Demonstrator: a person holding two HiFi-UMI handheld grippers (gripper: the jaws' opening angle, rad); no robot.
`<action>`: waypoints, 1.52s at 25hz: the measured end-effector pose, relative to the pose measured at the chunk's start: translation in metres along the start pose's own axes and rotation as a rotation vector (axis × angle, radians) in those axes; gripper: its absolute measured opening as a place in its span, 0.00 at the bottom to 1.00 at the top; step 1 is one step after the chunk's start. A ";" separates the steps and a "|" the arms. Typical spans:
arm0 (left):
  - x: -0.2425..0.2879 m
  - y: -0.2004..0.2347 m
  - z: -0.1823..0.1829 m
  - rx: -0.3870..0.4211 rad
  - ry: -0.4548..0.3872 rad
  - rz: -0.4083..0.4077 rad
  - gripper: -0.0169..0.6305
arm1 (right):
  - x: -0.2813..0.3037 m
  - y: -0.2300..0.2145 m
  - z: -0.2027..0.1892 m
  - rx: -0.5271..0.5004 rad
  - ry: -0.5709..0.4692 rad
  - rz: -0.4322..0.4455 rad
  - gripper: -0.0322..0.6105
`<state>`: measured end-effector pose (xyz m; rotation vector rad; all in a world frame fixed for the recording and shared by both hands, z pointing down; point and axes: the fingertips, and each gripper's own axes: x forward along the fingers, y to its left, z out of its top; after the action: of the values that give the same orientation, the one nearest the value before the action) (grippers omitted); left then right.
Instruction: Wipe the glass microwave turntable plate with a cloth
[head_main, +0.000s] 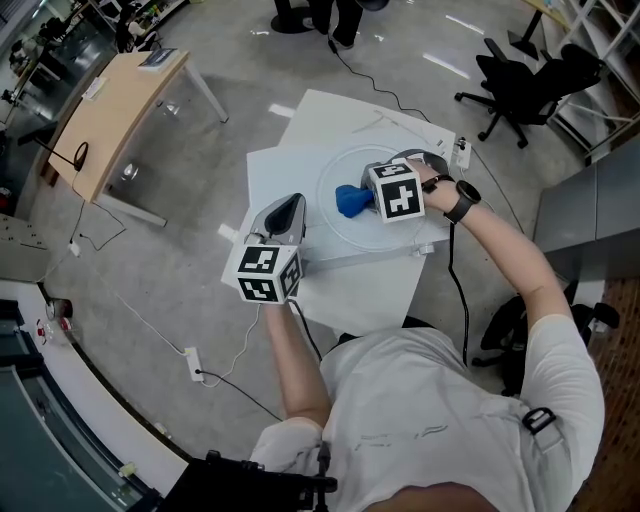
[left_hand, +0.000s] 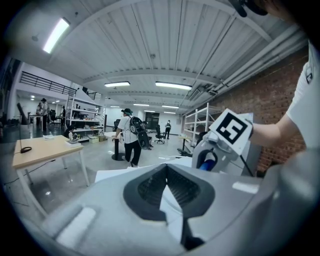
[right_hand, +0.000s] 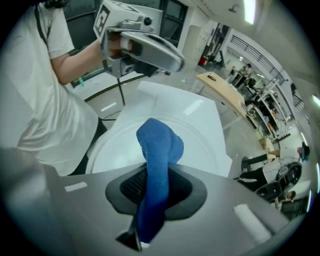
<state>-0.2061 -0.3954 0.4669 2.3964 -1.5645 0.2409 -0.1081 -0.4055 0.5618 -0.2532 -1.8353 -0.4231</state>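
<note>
The round glass turntable plate (head_main: 400, 232) lies on a white table (head_main: 370, 295); in the right gripper view the plate (right_hand: 200, 145) fills the space under the jaws. My right gripper (head_main: 368, 200) is shut on a blue cloth (head_main: 352, 200), and the bunched cloth (right_hand: 159, 145) rests on the plate's left half. My left gripper (head_main: 290, 210) hovers over the table's left side, just off the plate's rim, shut with nothing held. From the left gripper view I see the right gripper (left_hand: 210, 157) and a bit of the cloth (left_hand: 206, 163).
A wooden desk (head_main: 115, 110) stands at the far left and a black office chair (head_main: 525, 85) at the back right. A power strip (head_main: 192, 362) and cables lie on the floor. A person with a backpack (left_hand: 131, 135) stands far off.
</note>
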 end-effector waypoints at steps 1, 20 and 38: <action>-0.001 0.000 -0.001 -0.001 0.000 0.000 0.02 | 0.001 -0.009 -0.011 0.044 -0.001 -0.030 0.16; -0.020 -0.031 -0.003 0.056 0.012 -0.172 0.02 | -0.017 0.045 -0.015 0.307 -0.027 -0.193 0.16; -0.116 -0.142 0.038 0.184 -0.296 -0.059 0.02 | -0.181 0.115 0.038 0.775 -0.956 -0.794 0.16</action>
<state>-0.1236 -0.2524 0.3792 2.7196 -1.6529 0.0186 -0.0427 -0.2775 0.3976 1.0003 -2.8459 -0.0609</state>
